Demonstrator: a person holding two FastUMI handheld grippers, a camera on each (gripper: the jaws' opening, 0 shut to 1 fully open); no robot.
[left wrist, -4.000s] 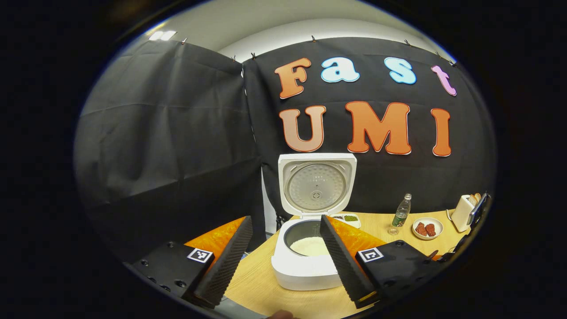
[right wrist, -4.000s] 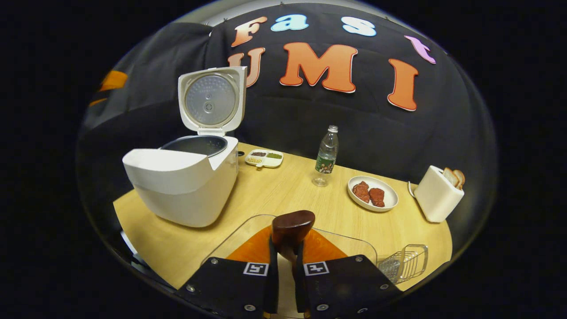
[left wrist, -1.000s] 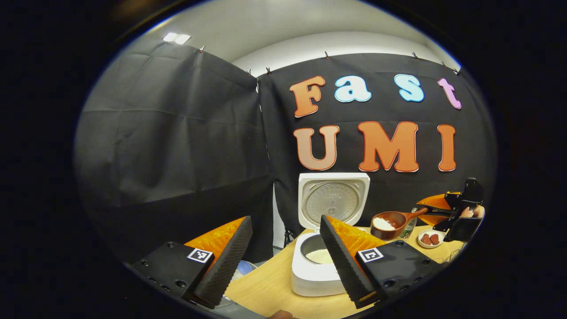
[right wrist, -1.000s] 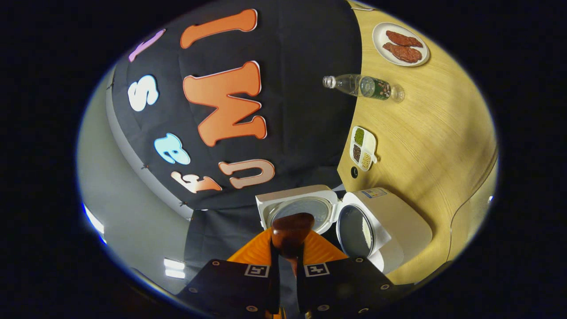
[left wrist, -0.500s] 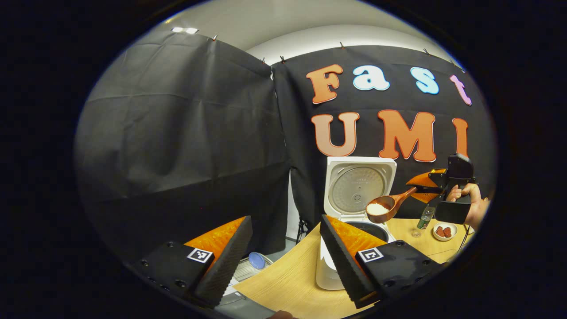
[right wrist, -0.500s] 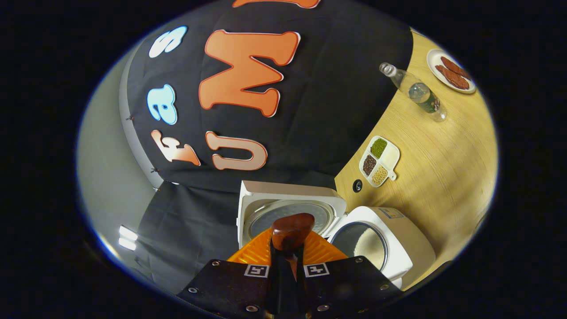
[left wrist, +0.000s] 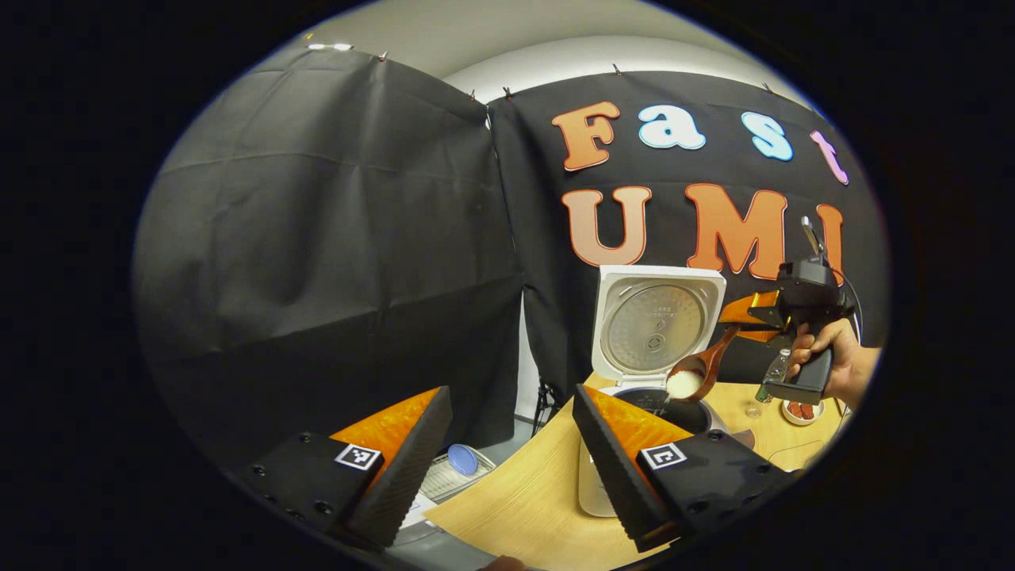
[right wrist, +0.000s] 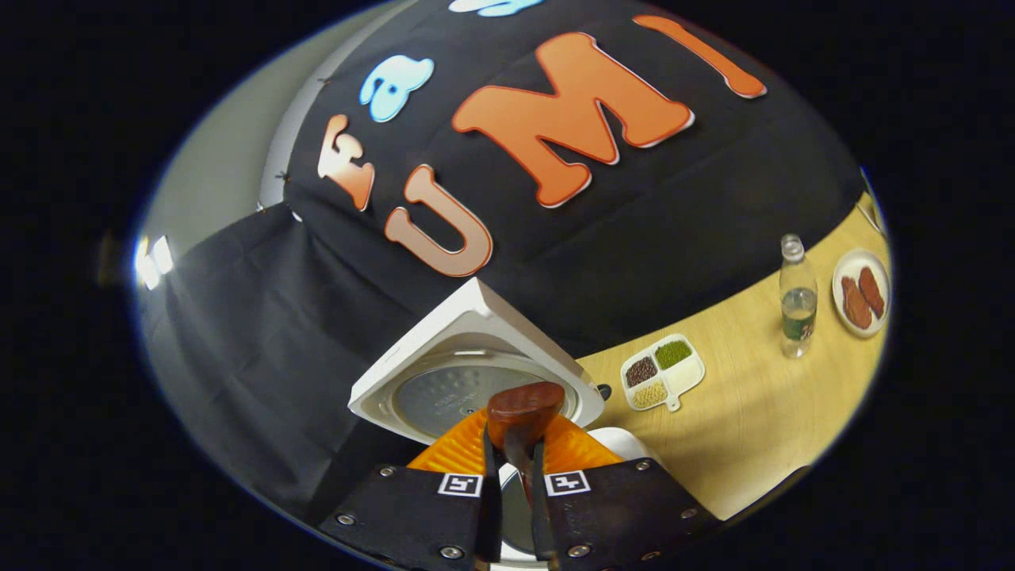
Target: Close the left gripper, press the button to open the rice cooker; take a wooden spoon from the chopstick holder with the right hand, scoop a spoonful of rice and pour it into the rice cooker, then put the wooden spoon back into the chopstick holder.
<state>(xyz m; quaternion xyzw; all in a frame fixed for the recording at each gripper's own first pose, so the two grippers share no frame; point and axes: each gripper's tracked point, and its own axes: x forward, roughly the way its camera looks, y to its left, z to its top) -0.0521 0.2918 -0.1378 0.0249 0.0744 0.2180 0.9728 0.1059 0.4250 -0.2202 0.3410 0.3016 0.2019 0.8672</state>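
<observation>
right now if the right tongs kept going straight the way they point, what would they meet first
Most likely the raised lid of the rice cooker: in the right gripper view it stands just beyond the wooden spoon that the right tongs hold. Depth is unclear, so how near I cannot tell.

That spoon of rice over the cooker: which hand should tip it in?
The right. Its gripper is shut on the wooden spoon, whose bowl of rice hangs tilted above the open rice cooker. The left gripper sits lower and nearer, jaws wide apart, holding nothing.
</observation>
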